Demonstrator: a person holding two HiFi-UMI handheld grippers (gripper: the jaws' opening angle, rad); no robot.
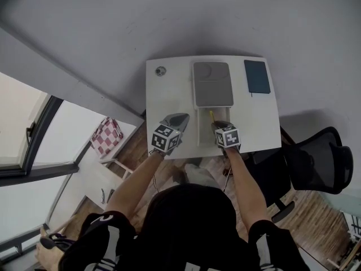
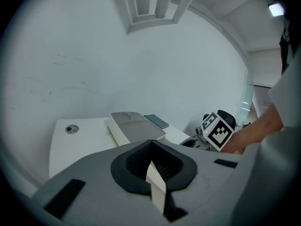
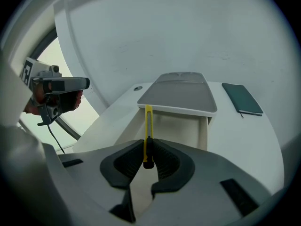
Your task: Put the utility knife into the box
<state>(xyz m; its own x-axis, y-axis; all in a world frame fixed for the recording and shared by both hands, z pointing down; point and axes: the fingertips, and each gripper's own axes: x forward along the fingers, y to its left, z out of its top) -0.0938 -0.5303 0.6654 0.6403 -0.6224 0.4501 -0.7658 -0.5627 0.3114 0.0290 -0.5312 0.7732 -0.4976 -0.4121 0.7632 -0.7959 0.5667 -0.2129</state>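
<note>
A slim yellow utility knife [image 3: 148, 131] sticks forward from my right gripper [image 3: 148, 149], whose jaws are shut on its rear end. Its tip points over the open white box [image 3: 175, 130], whose grey lid [image 3: 181, 94] is slid back over the far half. In the head view the knife [image 1: 212, 116] hangs over the box tray [image 1: 204, 130] near the table's front edge, with the right gripper [image 1: 220, 124] just behind it. My left gripper [image 1: 179, 117] hovers left of the box, shut with nothing in it [image 2: 151, 147].
A dark teal notebook [image 1: 257, 76] lies on the white table [image 1: 169, 95] to the right of the lid. A small round object [image 1: 161, 70] sits at the far left corner. A black office chair [image 1: 318, 162] stands off the table's right side.
</note>
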